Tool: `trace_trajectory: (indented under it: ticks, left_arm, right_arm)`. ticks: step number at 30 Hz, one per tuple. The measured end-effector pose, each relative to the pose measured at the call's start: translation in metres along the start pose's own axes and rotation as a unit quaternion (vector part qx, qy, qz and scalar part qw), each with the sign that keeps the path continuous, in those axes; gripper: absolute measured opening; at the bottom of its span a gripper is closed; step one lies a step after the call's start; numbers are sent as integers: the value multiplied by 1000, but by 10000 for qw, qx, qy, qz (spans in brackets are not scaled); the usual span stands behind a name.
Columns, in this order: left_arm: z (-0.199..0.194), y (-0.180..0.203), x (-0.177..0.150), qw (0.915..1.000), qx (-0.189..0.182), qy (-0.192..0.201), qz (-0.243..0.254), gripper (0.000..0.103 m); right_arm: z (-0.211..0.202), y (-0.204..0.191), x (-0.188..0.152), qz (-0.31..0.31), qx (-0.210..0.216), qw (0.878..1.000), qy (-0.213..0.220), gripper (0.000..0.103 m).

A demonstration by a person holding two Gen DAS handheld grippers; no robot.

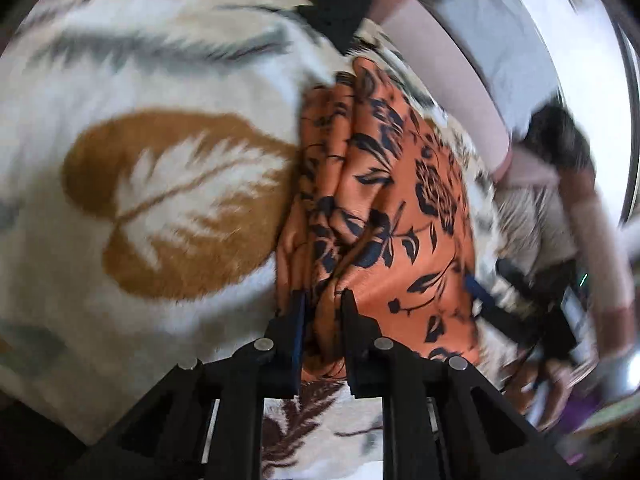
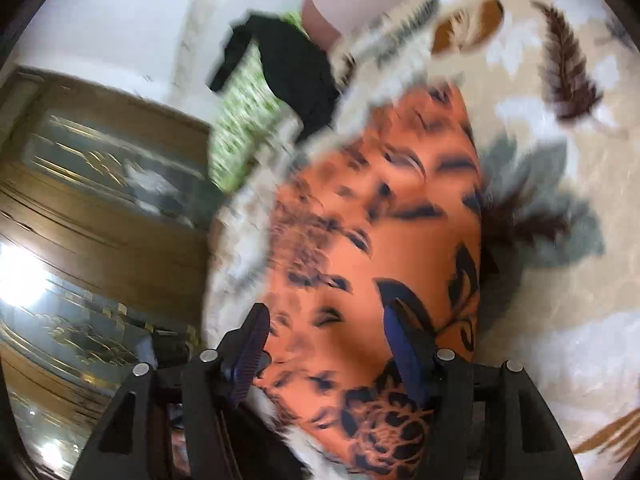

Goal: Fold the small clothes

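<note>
One orange garment printed with dark flowers [image 1: 400,184], one black garment [image 1: 344,8], one green-patterned cloth [image 2: 244,120] and one feather-patterned blanket [image 1: 160,60] are seen.

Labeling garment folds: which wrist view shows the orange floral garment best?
Left wrist. The orange floral garment is sharper there, with pleats visible and its bunched edge between the left gripper's fingers. The right wrist view shows it larger but motion-blurred, under the open right gripper.

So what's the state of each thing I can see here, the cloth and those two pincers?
Orange floral garment: bunched in folds, lying on the leaf-patterned blanket.
Left gripper: closed on a gathered fold of the garment.
Right gripper: open over the garment, gripping nothing.
Black garment: crumpled, unfolded.
</note>
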State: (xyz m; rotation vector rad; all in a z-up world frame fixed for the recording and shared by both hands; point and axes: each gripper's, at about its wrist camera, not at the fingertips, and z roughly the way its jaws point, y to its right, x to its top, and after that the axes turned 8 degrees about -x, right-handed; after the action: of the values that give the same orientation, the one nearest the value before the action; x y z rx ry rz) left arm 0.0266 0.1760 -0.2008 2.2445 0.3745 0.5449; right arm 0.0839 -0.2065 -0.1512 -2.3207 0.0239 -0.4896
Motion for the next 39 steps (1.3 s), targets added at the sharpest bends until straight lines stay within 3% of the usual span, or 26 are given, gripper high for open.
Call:
trace_trajectory:
  ticks: [3,6,7,10,13,14,15,17,20,28,33,35,37,39]
  left_arm:
    - [-5,10,-3,9996,124,33,244,21]
    - [-10,28,1,9977,346,41,580,44]
    - [-14,37,7,9964,363,176,747,44]
    - [-8,60,46,9903,466,392,1246,50]
    - [29,62,99,9913,488,74,1216,50]
    - [44,61,116,9905,679,12,1196,44]
    - [53,59,126,9907,734,-61,1144,26]
    - [73,40,140,9935,930,-259,599,13]
    - [69,9,137,9977,567,-18,-366,14]
    - [34,56,107,9908,1073,334,753,27]
    - [8,81,60,9843,1020,437,1369,51]
    - [21,76,47,9814,1271,265,1415,51]
    - [36,57,43,9810,1586,67,1118,50]
    - [33,46,42,9869,1398,175,789,51]
  right_arm:
    - [-3,0,3,15,29,10000,58,63]
    - [0,7,6,148,139,9998,-58,63]
    - [2,8,7,216,203,9995,-59,63]
    - [1,5,4,182,244,9995,-65,63]
    - [-11,5,-4,124,246,9996,-74,63]
    - [-13,6,-3,134,264,9995,-84,63]
    - [-13,7,-4,162,293,9994,-87,63]
    - [-13,8,-4,163,340,9993,-88,63]
    - [-12,11,-4,177,445,9988,-91,63]
    - [-17,7,-4,172,350,9992,-122,63]
    - [-30,-10,-17,-74,397,9991,-103,67]
    - [-21,-4,-21,-11,240,9995,-193,69]
    - [-16,5,-21,285,345,9988,-219,69]
    - [-23,0,-20,333,268,9990,-161,68]
